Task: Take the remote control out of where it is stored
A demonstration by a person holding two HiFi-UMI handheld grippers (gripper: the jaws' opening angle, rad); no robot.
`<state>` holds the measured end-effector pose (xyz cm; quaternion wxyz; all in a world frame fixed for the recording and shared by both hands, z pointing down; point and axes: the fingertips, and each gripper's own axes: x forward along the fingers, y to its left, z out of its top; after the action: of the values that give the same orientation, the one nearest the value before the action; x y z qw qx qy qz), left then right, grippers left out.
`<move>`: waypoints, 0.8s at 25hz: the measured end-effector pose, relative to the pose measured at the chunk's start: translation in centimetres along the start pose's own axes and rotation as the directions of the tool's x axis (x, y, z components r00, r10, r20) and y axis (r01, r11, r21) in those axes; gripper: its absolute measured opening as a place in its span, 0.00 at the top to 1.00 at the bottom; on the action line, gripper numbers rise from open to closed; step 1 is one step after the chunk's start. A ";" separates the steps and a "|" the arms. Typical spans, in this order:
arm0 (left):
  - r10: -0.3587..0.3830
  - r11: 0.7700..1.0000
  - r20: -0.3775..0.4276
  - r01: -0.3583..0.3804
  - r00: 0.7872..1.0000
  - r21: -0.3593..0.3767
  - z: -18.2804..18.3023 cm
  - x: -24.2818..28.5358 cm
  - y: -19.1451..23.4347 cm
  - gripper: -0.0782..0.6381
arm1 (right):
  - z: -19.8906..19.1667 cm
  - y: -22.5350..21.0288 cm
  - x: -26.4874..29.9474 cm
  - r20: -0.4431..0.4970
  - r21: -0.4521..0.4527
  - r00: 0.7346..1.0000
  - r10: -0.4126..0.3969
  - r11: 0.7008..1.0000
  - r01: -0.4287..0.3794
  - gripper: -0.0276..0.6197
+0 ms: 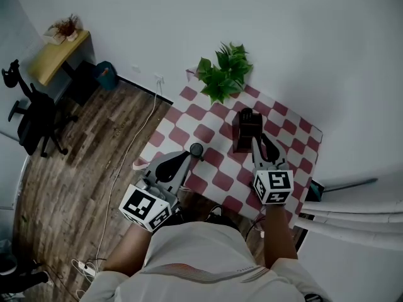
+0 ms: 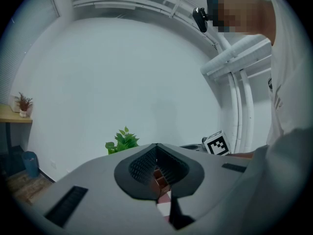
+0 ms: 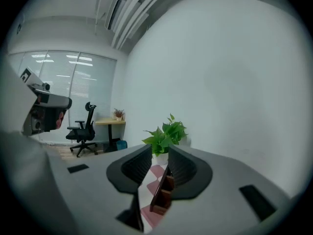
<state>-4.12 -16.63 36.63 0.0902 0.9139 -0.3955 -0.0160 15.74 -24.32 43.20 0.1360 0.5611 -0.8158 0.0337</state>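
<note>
Desk [image 1: 208, 133] under red-and-white checked cloth, set against white wall [image 1: 315, 43]. Potted plant [image 1: 223, 73] at far edge. Dark brown holder [image 1: 244, 134] upright mid-desk; black shape in its top looks like remote control [image 1: 247, 114], not certain. Right gripper [image 1: 255, 142]: jaws slightly apart, nothing clamped, tips at holder's near side, contact unclear. Left gripper [image 1: 194, 151]: jaws together, empty, over desk's near left part. Wooden floor [image 1: 94, 159] at left carries office chair [image 1: 34, 119], white cable [image 1: 135, 137], blue bin [image 1: 106, 75], side table [image 1: 58, 55].
</note>
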 end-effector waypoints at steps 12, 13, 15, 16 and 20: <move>0.080 0.996 -0.039 -0.082 0.996 -0.033 -1.5 1.0 2.6 0.88 | -5.8 -3.7 10.3 -0.222 0.021 0.973 -0.066 0.997 0.072 0.65; 0.086 0.995 -0.048 -0.088 0.995 -0.037 -1.8 1.1 2.8 0.88 | -6.5 -3.8 11.2 -0.247 0.016 0.967 -0.069 0.997 0.076 0.64; 0.097 0.994 -0.061 -0.100 0.993 -0.045 -2.3 1.3 3.1 0.88 | -7.6 -4.2 12.7 -0.293 -0.001 0.953 -0.084 0.996 0.087 0.61; 0.103 0.993 -0.065 -0.106 0.993 -0.047 -2.5 1.4 3.2 0.88 | -8.1 -4.4 13.4 -0.312 -0.008 0.945 -0.092 0.995 0.094 0.61; 0.123 0.991 -0.078 -0.127 0.989 -0.049 -2.8 1.4 3.9 0.88 | -9.6 -5.0 15.3 -0.361 -0.016 0.926 -0.112 0.993 0.114 0.61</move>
<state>-5.67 -19.77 40.15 0.1302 0.8845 -0.4478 0.0136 17.02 -38.02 55.89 0.2839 0.5915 -0.7432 0.1307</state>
